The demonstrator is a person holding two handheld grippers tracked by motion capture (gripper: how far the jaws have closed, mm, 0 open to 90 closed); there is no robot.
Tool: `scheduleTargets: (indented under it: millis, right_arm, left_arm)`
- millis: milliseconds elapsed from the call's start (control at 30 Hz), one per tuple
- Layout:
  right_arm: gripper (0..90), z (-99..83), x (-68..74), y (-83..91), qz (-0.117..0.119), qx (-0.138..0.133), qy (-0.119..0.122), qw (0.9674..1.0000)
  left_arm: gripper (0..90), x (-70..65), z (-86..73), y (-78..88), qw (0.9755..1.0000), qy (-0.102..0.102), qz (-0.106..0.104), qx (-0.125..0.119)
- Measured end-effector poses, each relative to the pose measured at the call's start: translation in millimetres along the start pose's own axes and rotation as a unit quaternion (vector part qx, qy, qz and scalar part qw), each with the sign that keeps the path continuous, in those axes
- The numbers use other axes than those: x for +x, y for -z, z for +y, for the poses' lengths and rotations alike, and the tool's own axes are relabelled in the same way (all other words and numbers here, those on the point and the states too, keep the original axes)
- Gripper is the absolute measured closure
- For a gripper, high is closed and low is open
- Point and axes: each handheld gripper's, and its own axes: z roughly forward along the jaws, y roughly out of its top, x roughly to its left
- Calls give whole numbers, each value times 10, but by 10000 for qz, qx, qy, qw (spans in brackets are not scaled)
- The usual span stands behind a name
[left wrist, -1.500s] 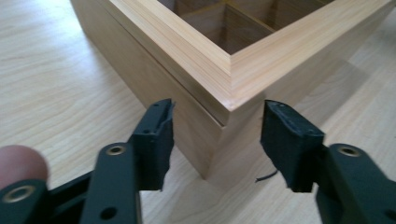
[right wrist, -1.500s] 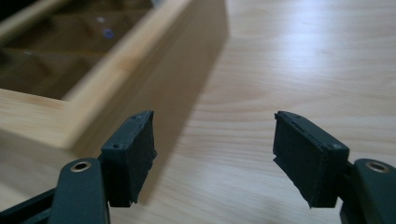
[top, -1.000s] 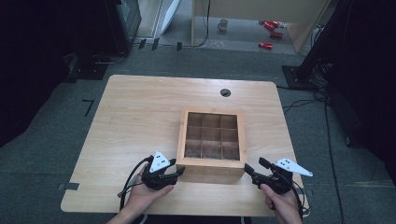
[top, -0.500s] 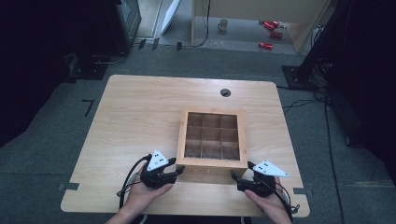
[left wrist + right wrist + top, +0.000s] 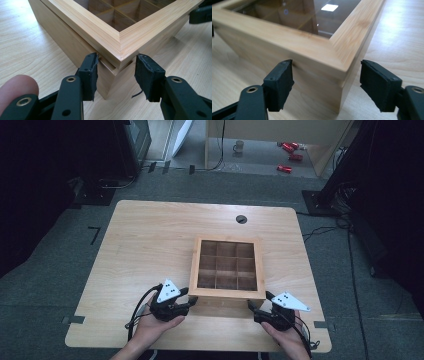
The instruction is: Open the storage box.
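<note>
The left gripper [image 5: 191,302] clamps the near-left corner of the wooden compartment box [image 5: 227,245] on the table [image 5: 150,235]; the right gripper [image 5: 257,304], jaws just closing but still apart, straddles its near-right corner.

Light wood-grain tabletop [image 5: 150,245], rounded corners, stands on grey carpeted floor [image 5: 60,285]. Round black cable grommet [image 5: 241,219] set in tabletop near far edge, right of centre. Small notches cut into left and right edges near front corners. Square wooden box [image 5: 227,293] with glass-paned lid rests flat on tabletop, right of centre, close to near edge; three-by-three grid of compartments visible through lid. Box sides roughly parallel to tabletop edges. Rest of surface bare wood.
</note>
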Motion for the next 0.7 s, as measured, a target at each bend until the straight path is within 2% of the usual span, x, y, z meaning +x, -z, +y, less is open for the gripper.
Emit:
scheduleTargets:
  millis: [167, 200, 300, 333, 500, 533, 567, 600, 667, 700]
  right_arm:
    - [292, 3, 6, 13, -72, -102, 3, 9999]
    - [293, 4, 21, 17, -121, -104, 58, 9999]
    - [291, 14, 44, 22, -208, -106, 152, 9996]
    - [291, 21, 43, 25, -202, -125, 156, 9996]
    - [289, 86, 42, 66, -148, -304, 70, 9994]
    - [287, 106, 42, 74, -141, -330, 53, 9993]
    - [286, 128, 42, 80, -134, -367, 43, 9992]
    - [285, 152, 44, 86, -130, -395, 48, 9991]
    - [284, 202, 49, 95, -159, -465, 101, 9987]
    - [284, 230, 51, 98, -178, -486, 116, 9986]
  left_arm:
    - [533, -1, 8, 4, 10000, 1, -8, -34]
    - [508, 2, 1, 4, 10000, 1, 59, -40]
    - [372, 8, -15, 12, 10000, 1, 77, -23]
    - [337, 17, -48, 27, 9999, -45, 113, 60]
    - [254, 102, -135, 61, 9996, 30, 196, 215]
    - [245, 174, -173, 68, 9992, 182, 232, 274]
    - [240, 174, -173, 68, 9992, 182, 232, 274]
    - [236, 247, -217, 78, 9984, 357, 270, 336]
    - [225, 313, -279, 100, 9976, 389, 398, 417]
    - [223, 313, -279, 100, 9976, 389, 398, 417]
